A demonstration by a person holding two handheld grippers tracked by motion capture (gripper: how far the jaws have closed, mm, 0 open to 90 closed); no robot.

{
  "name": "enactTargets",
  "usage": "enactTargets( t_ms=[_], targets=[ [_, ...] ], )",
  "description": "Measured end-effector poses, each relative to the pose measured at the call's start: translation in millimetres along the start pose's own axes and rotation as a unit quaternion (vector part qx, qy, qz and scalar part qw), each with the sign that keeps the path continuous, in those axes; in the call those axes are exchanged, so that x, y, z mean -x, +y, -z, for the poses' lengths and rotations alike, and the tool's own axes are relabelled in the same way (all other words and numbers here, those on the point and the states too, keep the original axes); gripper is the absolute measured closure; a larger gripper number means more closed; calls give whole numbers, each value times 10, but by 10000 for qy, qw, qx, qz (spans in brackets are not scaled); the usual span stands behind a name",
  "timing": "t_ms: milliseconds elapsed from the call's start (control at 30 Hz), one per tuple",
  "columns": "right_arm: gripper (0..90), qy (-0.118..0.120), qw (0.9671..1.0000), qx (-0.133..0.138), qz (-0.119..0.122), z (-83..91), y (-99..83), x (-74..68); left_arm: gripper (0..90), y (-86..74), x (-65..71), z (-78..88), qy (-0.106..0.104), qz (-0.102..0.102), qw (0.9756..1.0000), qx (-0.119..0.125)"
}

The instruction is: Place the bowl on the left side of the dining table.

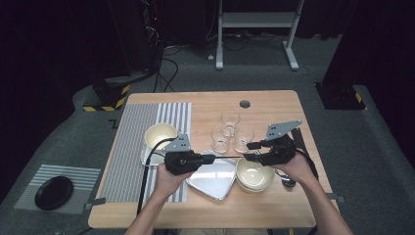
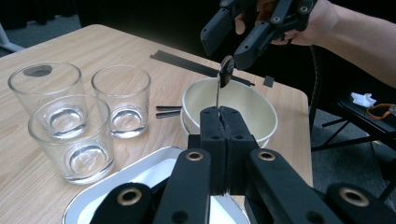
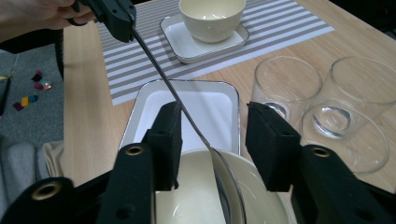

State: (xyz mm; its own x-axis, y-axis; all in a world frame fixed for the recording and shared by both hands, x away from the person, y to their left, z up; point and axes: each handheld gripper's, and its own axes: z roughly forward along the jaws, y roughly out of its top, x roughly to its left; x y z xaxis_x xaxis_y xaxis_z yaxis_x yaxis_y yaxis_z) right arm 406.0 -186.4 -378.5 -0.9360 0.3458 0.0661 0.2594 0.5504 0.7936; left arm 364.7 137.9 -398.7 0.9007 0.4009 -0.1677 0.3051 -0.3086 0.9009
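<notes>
the person's forearms come in at six o'clock of the high view, nearest the camera, above the wooden tabletop. a striped placemat covers the tabletop's nine o'clock side; on it a cream bowl sits on a small white square plate. a white rectangular tray lies near the centre toward six o'clock, and stacked cream bowls stand just beside it at three o'clock. three clear glasses cluster at twelve o'clock of the tray. black chopsticks lie past the stacked bowls in the left gripper view.

the left gripper points toward three o'clock, its jaws pressed together, pinching the handle end of a metal spoon. the spoon runs level above the tray, its bowl end over the stacked bowls. the right gripper points toward nine o'clock; its jaws are spread on either side of the spoon's bowl end, pads clear of the metal. a second spoon lies on the tabletop under the right hand.
</notes>
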Motion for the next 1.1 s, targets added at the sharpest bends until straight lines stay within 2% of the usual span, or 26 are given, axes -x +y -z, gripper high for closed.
enactTargets(
  t_ms=[133,167,233,467,500,533,567,867,1000,1033,1100],
  targets=[
    [499,-63,10000,39,-52,8,-33,5,891,4,-7,13,34,-24,10000,-5],
    [480,-77,9999,75,-119,10,-48,5,891,10,-23,22,21,-133,9999,16],
    [463,-114,9998,85,-141,10,-56,10,891,8,-3,30,38,-11,10000,48],
    [424,-256,9993,187,-184,34,-99,14,891,10,-6,60,99,41,9999,54],
    [416,-306,9992,196,-177,33,-123,22,891,16,-30,71,108,-114,9999,37],
    [416,-306,9992,196,-177,33,-123,22,891,16,-30,71,108,-114,9999,37],
    [412,-344,9989,214,-236,38,-145,20,891,11,-14,76,127,19,9999,73],
    [400,-502,9978,331,-287,59,-196,16,891,10,1,90,171,132,9997,150],
    [398,-552,9973,373,-320,71,-223,21,891,12,-8,106,199,114,9996,167],
    [398,-579,9968,409,-373,82,-243,22,891,12,-21,123,210,57,9997,128],
    [398,-620,9963,457,-377,92,-266,26,891,10,-19,128,235,111,9996,140]
  ],
)
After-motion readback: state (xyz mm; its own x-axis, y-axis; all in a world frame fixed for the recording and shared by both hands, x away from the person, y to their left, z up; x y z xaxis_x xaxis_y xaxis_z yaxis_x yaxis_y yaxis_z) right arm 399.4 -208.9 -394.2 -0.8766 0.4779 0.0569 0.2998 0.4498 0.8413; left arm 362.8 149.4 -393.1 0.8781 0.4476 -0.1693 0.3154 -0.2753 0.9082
